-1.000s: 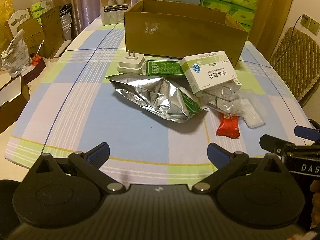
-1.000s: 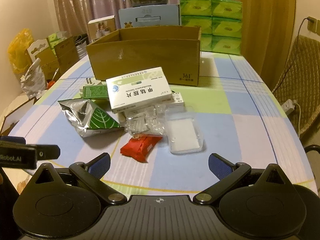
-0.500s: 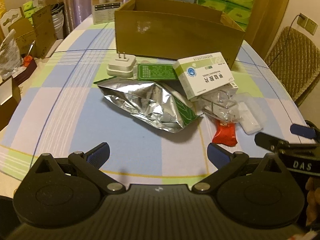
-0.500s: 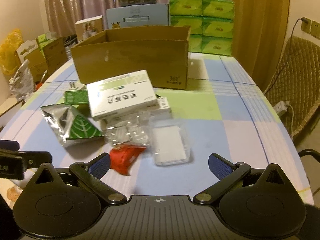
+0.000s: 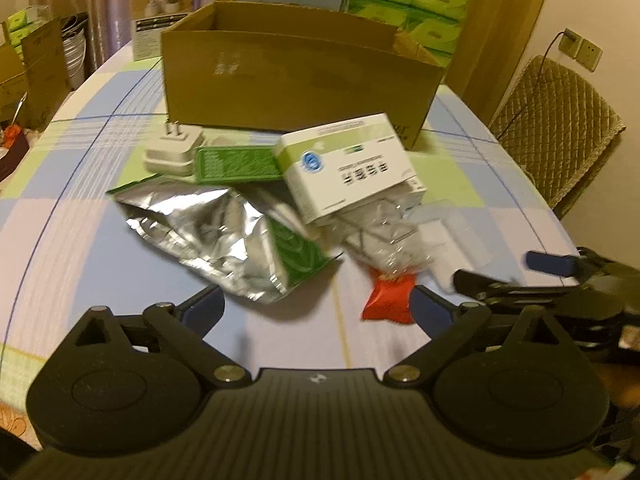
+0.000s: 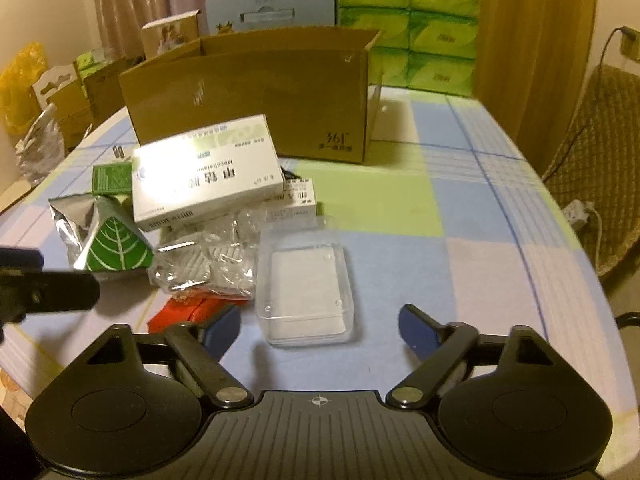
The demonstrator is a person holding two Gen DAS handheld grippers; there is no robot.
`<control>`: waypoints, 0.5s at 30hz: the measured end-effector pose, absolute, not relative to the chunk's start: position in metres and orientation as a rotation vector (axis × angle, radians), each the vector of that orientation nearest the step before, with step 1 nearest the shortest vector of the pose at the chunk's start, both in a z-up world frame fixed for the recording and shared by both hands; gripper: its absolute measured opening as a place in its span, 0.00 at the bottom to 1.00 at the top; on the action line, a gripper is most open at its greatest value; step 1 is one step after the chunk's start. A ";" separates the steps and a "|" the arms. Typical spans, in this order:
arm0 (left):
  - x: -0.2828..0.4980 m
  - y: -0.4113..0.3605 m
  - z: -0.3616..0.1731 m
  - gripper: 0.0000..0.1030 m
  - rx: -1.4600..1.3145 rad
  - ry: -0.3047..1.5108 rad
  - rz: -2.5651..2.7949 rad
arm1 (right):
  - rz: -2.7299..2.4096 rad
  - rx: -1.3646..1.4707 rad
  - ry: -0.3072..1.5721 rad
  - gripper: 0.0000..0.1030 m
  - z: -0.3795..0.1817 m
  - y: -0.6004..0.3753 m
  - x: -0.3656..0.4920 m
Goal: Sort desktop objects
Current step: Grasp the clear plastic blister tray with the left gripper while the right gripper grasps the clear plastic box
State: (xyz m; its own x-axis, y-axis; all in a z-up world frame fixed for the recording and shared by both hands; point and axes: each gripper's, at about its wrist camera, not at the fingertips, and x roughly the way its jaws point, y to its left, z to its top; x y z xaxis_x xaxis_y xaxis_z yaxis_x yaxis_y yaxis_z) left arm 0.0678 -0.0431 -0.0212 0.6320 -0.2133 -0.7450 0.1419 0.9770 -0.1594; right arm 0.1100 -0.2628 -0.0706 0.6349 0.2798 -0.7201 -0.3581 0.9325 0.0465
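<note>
Your left gripper (image 5: 316,310) has its fingers spread wide and holds nothing. Its blue fingertips (image 5: 204,308) sit low in the frame, just in front of the silver foil bag (image 5: 224,236). Your right gripper (image 6: 318,326) is wide open too and empty. Its left fingertip (image 6: 222,328) is right by the red packet (image 6: 188,314), but you cannot tell if they touch. The clear plastic case (image 6: 304,284) lies in the middle of that view, just ahead of the gap between the fingers, with its long side pointing away from you.

The pile sits in the middle of the checked tablecloth (image 6: 460,240). The white medicine box (image 5: 348,168) lies on top of it, tilted, with its long side running from lower left to upper right in the left view. Beside it, to the left, are a green flat box (image 5: 236,164) and a white plug (image 5: 172,152) with its prongs pointing up. Crinkly clear wrap (image 6: 216,256) lies under the medicine box.

The big cardboard box (image 5: 296,76) stands open behind the pile, in the upper middle of the frame. You cannot see what is inside it. Green tissue packs (image 6: 424,28) are stacked behind it at the upper right.
</note>
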 end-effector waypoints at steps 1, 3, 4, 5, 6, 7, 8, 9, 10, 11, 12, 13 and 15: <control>0.070 -0.046 -0.021 0.93 -0.086 0.856 -0.208 | 0.369 -0.102 0.810 0.75 -0.073 -0.263 0.113; 0.073 -0.050 -0.020 0.93 -0.084 0.846 -0.214 | 0.376 -0.093 0.821 0.71 -0.077 -0.264 0.118; 0.075 -0.052 -0.020 0.92 -0.085 0.843 -0.217 | 0.380 -0.090 0.825 0.69 -0.079 -0.264 0.120; 0.077 -0.054 -0.020 0.90 -0.086 0.840 -0.222 | 0.384 -0.086 0.829 0.67 -0.081 -0.264 0.122; 0.079 -0.056 -0.021 0.89 -0.086 0.839 -0.227 | 0.390 -0.083 0.836 0.66 -0.082 -0.265 0.124; 0.081 -0.059 -0.021 0.89 -0.085 0.839 -0.231 | 0.397 -0.079 0.842 0.63 -0.083 -0.264 0.125; 0.082 -0.060 -0.021 0.89 -0.084 0.837 -0.237 | 0.399 -0.080 0.838 0.57 -0.083 -0.264 0.125; 0.084 -0.063 -0.021 0.89 -0.084 0.836 -0.242 | 0.401 -0.083 0.834 0.54 -0.083 -0.263 0.126; 0.085 -0.065 -0.022 0.89 -0.084 0.834 -0.247 | 0.398 -0.080 0.833 0.53 -0.083 -0.264 0.126; 0.087 -0.067 -0.022 0.89 -0.085 0.832 -0.253 | 0.389 -0.072 0.831 0.53 -0.082 -0.265 0.125; 0.089 -0.069 -0.022 0.89 -0.086 0.831 -0.259 | 0.374 -0.069 0.826 0.53 -0.081 -0.266 0.125; 0.090 -0.072 -0.022 0.88 -0.085 0.828 -0.262 | 0.359 -0.070 0.819 0.53 -0.079 -0.267 0.125; 0.093 -0.078 -0.023 0.87 -0.083 0.820 -0.272 | 0.329 -0.072 0.809 0.53 -0.078 -0.270 0.124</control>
State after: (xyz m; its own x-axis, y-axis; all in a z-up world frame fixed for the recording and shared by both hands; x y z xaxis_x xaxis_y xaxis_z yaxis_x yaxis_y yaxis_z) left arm 0.0931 -0.0783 -0.0227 0.6498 -0.2709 -0.7102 0.2071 0.9621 -0.1775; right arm 0.1244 -0.2700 -0.0783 0.6428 0.2611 -0.7202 -0.3160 0.9468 0.0613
